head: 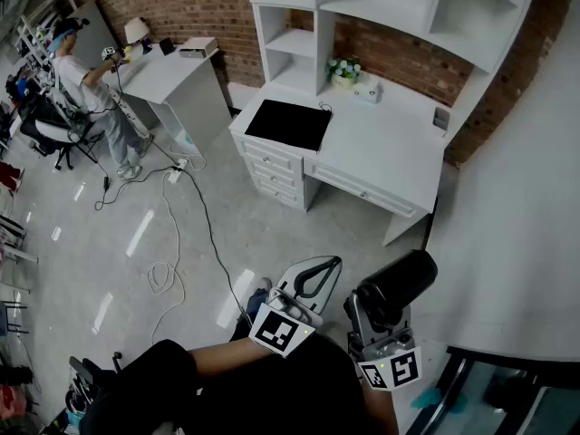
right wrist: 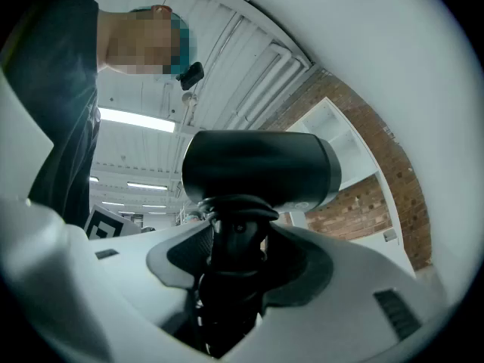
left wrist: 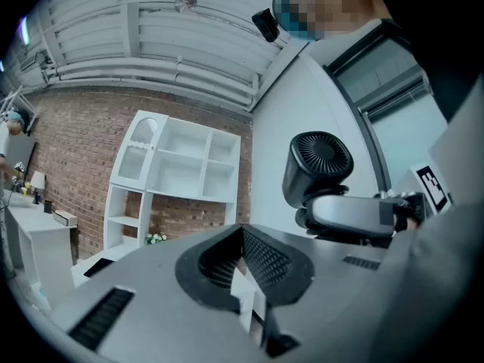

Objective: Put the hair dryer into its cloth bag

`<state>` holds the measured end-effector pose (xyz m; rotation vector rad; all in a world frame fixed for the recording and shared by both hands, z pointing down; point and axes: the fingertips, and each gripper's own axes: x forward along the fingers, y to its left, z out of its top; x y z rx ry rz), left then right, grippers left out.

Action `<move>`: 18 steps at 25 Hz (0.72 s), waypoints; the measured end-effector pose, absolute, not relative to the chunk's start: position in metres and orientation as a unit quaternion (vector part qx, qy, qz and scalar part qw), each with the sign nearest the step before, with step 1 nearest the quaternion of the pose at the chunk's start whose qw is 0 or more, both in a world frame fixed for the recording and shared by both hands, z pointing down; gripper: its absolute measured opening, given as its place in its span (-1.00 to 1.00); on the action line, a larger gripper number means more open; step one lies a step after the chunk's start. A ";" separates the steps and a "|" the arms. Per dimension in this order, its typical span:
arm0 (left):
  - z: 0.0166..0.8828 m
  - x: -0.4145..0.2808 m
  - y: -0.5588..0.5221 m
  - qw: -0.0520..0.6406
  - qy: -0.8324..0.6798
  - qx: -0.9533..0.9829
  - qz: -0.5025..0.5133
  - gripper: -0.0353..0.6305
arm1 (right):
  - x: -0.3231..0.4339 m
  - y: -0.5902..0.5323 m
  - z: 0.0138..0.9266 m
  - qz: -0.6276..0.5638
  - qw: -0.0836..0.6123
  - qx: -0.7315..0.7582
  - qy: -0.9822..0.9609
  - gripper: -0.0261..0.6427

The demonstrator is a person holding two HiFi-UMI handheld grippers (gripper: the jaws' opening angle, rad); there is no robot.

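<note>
The black hair dryer (head: 397, 284) stands upright close to my body, its handle clamped between the jaws of my right gripper (head: 370, 323). In the right gripper view the dryer's barrel (right wrist: 257, 169) lies crosswise above the right gripper (right wrist: 234, 257), whose pads press on the handle. My left gripper (head: 326, 265) is just left of it, shut and empty, its pads meeting with nothing between them (left wrist: 246, 267). The left gripper view shows the hair dryer's rear grille (left wrist: 319, 157) to the right. A flat black cloth bag (head: 290, 123) lies on the white desk (head: 390, 148) well ahead.
A white shelf unit (head: 381, 7) rises over the desk, with a flower pot (head: 343, 69) and a tissue box (head: 367, 91) under it. Cables (head: 163, 275) trail across the grey floor. Another person (head: 86, 89) stands at a white table far left. A white wall (head: 517, 207) is on the right.
</note>
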<state>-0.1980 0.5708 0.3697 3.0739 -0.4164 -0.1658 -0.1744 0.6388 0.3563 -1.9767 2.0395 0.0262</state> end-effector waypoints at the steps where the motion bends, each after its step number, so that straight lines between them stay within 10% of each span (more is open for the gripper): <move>1: 0.372 -0.196 0.572 0.019 -0.135 0.989 -0.053 -0.84 | -0.173 0.642 0.357 0.011 0.151 -0.690 0.708 -0.23; 18: 0.385 -0.176 0.506 0.067 -0.140 0.987 -0.047 -0.84 | -0.135 0.593 0.383 -0.026 0.150 -0.707 0.691 -0.22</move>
